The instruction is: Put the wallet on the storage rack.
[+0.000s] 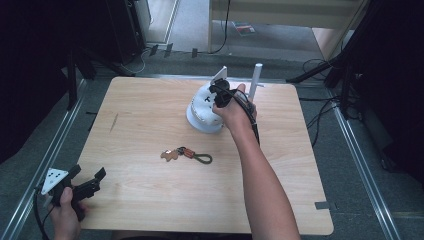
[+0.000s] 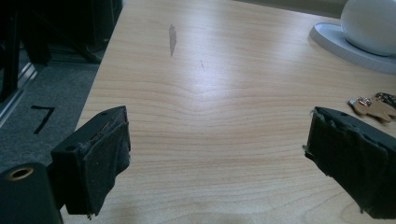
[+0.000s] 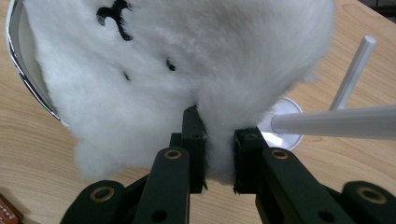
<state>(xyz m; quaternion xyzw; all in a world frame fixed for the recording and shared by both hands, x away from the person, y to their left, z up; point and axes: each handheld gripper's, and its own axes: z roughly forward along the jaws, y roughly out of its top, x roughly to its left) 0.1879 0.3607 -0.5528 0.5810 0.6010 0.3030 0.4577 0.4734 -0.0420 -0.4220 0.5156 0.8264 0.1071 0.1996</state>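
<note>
A white fluffy plush [image 1: 204, 104] with black stitched marks sits on a round white base [image 1: 196, 122] at the back middle of the table. My right gripper [image 1: 220, 95] reaches over it from the right. In the right gripper view the right gripper [image 3: 218, 129] is shut on a fold of the plush's [image 3: 187, 51] fur, and a chrome rim [image 3: 16, 74] shows at the left. My left gripper [image 1: 90, 173] rests at the table's front left corner. Its jaws stand wide apart over bare wood in the left gripper view [image 2: 217, 126], with nothing between them.
A keychain [image 1: 187, 154] with a brown charm and a green cord loop lies mid-table, also seen as the keychain [image 2: 373, 105] at the right of the left gripper view. A thin white rod [image 1: 255, 80] stands upright just right of the plush, on a small disc [image 3: 286, 122].
</note>
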